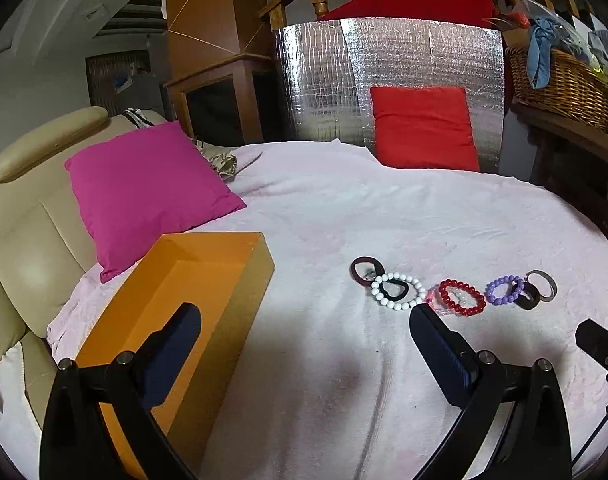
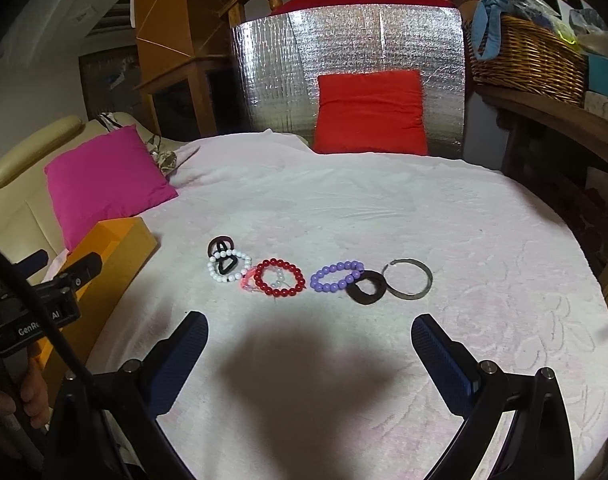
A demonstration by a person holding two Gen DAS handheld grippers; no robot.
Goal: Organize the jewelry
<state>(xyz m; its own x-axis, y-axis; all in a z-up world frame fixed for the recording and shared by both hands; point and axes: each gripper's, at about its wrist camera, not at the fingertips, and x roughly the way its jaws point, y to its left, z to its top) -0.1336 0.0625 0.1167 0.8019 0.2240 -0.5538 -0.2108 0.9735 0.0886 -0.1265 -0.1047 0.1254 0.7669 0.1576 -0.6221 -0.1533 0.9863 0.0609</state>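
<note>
Several bracelets lie in a row on the pale pink cloth (image 2: 343, 208): a white bead bracelet (image 2: 228, 267) over dark rings, a red bead bracelet (image 2: 280, 277), a purple bead bracelet (image 2: 335, 277), a black ring (image 2: 367, 286) and a thin metal bangle (image 2: 408, 279). They also show in the left wrist view, with the white (image 1: 397, 291), red (image 1: 462, 297) and purple (image 1: 503, 289) bracelets. An open orange box (image 1: 176, 320) sits left of them. My left gripper (image 1: 304, 320) is open, above the cloth beside the box. My right gripper (image 2: 308, 328) is open, just short of the bracelets.
A magenta pillow (image 1: 144, 192) lies on the beige sofa (image 1: 24, 240) at left. A red pillow (image 2: 369, 112) leans on a silver foil panel (image 2: 343, 48) at the back. A wicker basket (image 2: 527, 60) stands on a wooden shelf at right.
</note>
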